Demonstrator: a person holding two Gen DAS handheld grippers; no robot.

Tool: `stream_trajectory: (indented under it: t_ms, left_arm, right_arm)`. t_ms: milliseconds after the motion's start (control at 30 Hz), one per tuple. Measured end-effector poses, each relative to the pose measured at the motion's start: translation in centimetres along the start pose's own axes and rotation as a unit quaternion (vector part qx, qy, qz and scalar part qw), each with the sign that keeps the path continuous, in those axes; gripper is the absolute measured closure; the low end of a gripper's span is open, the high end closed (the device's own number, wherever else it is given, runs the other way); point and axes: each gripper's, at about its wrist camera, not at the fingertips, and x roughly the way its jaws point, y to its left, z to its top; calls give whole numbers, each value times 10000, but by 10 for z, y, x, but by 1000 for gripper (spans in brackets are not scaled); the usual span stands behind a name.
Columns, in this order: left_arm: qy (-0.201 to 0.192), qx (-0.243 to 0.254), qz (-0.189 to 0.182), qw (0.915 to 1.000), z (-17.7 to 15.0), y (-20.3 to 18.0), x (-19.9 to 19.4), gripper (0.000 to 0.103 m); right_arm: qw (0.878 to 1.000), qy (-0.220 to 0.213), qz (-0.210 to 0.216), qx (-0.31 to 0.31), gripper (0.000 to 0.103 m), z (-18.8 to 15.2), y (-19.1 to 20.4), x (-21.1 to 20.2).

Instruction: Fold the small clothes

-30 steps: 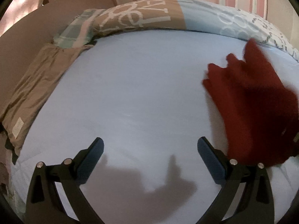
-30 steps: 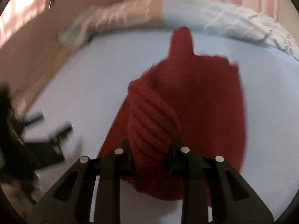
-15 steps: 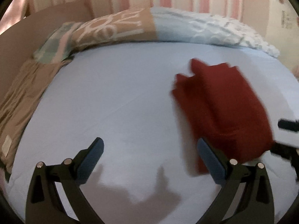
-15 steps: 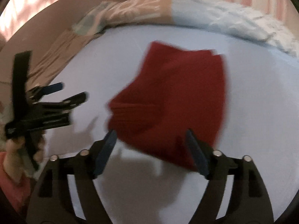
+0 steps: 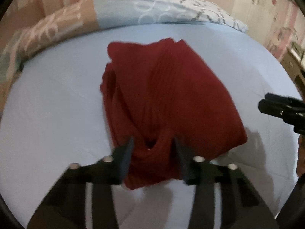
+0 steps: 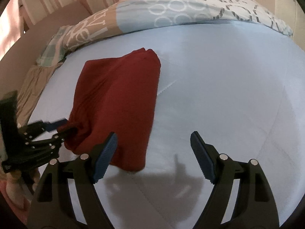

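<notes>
A dark red ribbed knit garment (image 5: 167, 103) is seen lying already folded into a compact block on the pale blue bed sheet (image 6: 228, 87), below the patterned duvet (image 6: 171, 9) bunched at the far edge. Its near edge is pinched between the left tongs (image 5: 152, 152), whose jaws have just been closing on the cloth. The right tongs (image 6: 154, 154) are held wide and empty, beside the garment. The folding is judged nearly done; only putting the garment aside appears left.
</notes>
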Motion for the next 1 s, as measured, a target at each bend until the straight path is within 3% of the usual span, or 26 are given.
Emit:
stream_trajectory:
  t_ms: [200, 333, 433, 500, 633, 700, 767, 900, 1000]
  left_arm:
    - [-65, -643, -64, 9979, -22, 31, -10, 81]
    - [-178, -1475, -170, 9888, -58, 54, -12, 84]
    - [-177, -1477, -112, 9888, -65, 52, -7, 83]
    - [-200, -1433, 36, 9895, -61, 50, -10, 74]
    - [-326, -1481, 168, 9883, -54, 52, -25, 26]
    - [-434, -1470, 209, 9880, -52, 55, -34, 20]
    - [-492, -1450, 141, 9881, -49, 59, -40, 6]
    - [-312, -1379, -278, 9896, -38, 60, -26, 4]
    - [-35, -1261, -322, 9915, -34, 56, -2, 4]
  right_arm:
    - [9999, -21, 105, -42, 25, 2, 3, 2]
    - [9998, 6, 171, -116, 25, -1, 7, 8]
    - [9997, 83, 114, -202, 25, -5, 12, 17]
    - [9996, 112, 144, -219, 25, -6, 14, 19]
    - [9994, 6, 179, -298, 25, -4, 15, 13]
    - [9994, -93, 186, -272, 25, -1, 13, 8]
    - [9994, -150, 188, -231, 25, 0, 12, 6]
    - [9995, -182, 162, -220, 25, 0, 13, 5]
    - [9994, -129, 88, -320, 25, -1, 17, 8]
